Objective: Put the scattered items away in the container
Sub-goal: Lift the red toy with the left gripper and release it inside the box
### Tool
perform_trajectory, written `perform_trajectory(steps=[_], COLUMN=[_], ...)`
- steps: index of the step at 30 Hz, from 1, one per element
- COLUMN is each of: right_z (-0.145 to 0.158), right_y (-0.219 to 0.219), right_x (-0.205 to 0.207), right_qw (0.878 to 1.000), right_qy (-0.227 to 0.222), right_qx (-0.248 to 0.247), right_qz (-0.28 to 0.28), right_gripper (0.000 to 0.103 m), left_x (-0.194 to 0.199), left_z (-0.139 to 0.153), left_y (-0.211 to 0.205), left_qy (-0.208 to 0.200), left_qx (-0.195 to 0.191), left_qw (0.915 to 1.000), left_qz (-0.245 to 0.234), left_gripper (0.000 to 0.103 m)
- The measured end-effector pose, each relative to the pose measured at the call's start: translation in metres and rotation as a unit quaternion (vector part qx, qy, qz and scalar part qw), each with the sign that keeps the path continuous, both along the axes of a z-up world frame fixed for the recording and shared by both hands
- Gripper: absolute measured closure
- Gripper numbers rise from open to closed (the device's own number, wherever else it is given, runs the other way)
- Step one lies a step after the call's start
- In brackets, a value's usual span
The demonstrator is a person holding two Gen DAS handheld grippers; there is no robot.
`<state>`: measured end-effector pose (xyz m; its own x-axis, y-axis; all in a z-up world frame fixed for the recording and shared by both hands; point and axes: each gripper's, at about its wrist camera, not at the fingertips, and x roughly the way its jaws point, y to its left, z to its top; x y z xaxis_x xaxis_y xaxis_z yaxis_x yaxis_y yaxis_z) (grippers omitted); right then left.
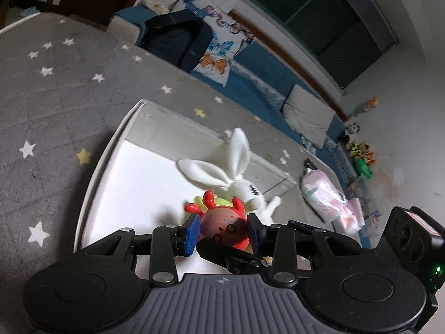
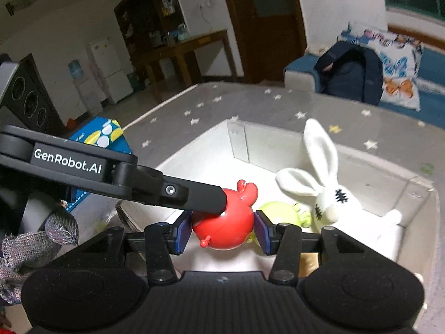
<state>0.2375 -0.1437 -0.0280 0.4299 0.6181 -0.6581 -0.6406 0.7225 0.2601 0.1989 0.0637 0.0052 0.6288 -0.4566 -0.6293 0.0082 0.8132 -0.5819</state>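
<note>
Over the box: both grippers meet at one red toy (image 2: pixel 224 224), above the middle of the white box (image 2: pixel 417 192).
Left gripper (image 1: pixel 223 231): its blue pads (image 1: pixel 192 232) press the red toy on two sides, so it holds the toy.
Right gripper (image 2: pixel 223 229): its pads sit right by the toy's sides, open about as wide as the toy. I cannot tell if they squeeze it.
Red toy: round, hard and shiny, so I think it is light and can slip. The fat middle is the best place to hold.
Already inside: a soft white bunny (image 2: pixel 328 194) near the far right corner, and a green toy (image 2: pixel 278 211) beside it.
Outside: a pink bag (image 1: pixel 324 194) lies on the star mat (image 1: pixel 55 97) past the box's right edge.
</note>
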Motion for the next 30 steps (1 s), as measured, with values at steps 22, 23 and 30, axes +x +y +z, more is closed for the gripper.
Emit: perform_trajectory(steps=[22,23,30], right_z=[-0.017,-0.017,-0.019], right_y=[0.036,0.038,0.050], right_x=[0.025,0.025,0.028], right_qw=[0.994,0.993,0.991], right_qy=[0.016,0.018,0.021], right_qx=[-0.107,-0.112,-0.130], right_qz=[0.028,0.030,0.031], right_gripper=[0.055,0.055,0.055], left_x=[0.015,0.015,0.015], left_z=[-0.023,-0.023,-0.026], left_y=[0.001,0.001,0.004], left_qy=[0.028,0.029,0.031], left_qx=[0.029,0.029,0.028], left_qw=[0.9991,0.9991,0.9990], left_qz=[0.012,0.012,0.013], left_gripper=[0.064,0.064,0.064])
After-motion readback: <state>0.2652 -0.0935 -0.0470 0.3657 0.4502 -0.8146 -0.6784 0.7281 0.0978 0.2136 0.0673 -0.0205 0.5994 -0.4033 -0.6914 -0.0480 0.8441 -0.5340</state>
